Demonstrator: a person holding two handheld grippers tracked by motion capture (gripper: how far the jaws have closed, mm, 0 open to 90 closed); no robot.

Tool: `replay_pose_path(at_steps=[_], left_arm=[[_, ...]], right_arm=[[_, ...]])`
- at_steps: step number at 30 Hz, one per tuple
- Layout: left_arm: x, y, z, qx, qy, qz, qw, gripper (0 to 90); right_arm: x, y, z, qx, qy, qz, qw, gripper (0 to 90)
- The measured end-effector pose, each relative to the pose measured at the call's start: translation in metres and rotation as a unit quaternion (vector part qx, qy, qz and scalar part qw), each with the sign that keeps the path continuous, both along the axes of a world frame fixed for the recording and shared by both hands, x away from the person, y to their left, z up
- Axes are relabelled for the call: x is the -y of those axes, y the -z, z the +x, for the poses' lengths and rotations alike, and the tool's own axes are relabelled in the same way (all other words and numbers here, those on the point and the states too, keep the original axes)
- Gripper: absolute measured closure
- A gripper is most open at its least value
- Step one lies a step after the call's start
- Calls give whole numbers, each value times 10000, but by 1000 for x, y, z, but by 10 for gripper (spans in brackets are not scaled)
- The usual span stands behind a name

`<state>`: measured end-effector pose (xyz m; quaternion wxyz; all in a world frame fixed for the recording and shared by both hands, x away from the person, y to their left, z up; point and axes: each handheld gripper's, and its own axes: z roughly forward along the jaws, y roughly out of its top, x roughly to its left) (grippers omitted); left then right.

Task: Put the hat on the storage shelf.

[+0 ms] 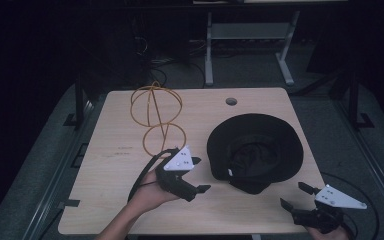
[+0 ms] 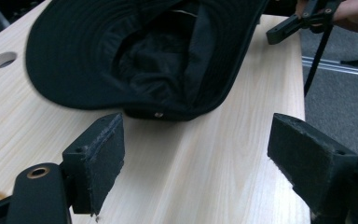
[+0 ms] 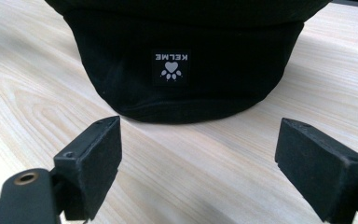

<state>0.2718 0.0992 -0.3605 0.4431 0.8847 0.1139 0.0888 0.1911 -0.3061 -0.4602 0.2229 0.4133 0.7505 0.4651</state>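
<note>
— High view, lower edge first: left gripper point(image 1: 196, 175) held just left of centre, jaws apart, nothing between them. Right gripper point(image 1: 294, 194) at the lower right corner, jaws likewise spread and empty.

— And the work itself?

— Hardly begun, by the look of it. Black wide-brimmed fabric hat point(image 1: 255, 150) lying upside down at centre right of the pale wooden table point(image 1: 110, 200), untouched by either gripper. Both pointed toward it, near but apart from the brim.

— Confirmed closer in?

— Left gripper view: own black pads wide at the bottom corners, bare wood between, hat point(image 2: 140, 56) filling the upper half with its hollow facing up. Right gripper view: same wide stance, hat's edge point(image 3: 186, 60) across the top, small label with a white paw and lettering facing the camera.

— Anything inside the hat?

— Only crumpled dark lining in the crown, as far as can be told; too dark to rule out something small.

— Further back?

— Orange wire stand of looped rings point(image 1: 156, 115) at upper left of the tabletop, standing empty, well apart from the hat. Round cable hole point(image 1: 231, 101) near the far edge. Left to do, judging from this: closing in, gripping the brim, and probably carrying the hat toward that stand.
</note>
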Motion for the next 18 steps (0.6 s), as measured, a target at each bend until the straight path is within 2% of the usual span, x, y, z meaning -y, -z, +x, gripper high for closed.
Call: replay_pose_path(at_steps=[8,14,16,18], left_arm=[[30,-2,0,93,290,219,9993,185],[51,1,-3,310,545,537,9966,238],[55,2,-1,300,555,545,9965,260],[61,7,4,222,578,677,9958,282]], right_arm=[[3,1,0,5,-17,32,10000,142],[2,1,0,-19,-37,53,10000,142],[1,1,1,-19,-64,39,10000,142],[1,1,1,-20,-65,54,10000,142]])
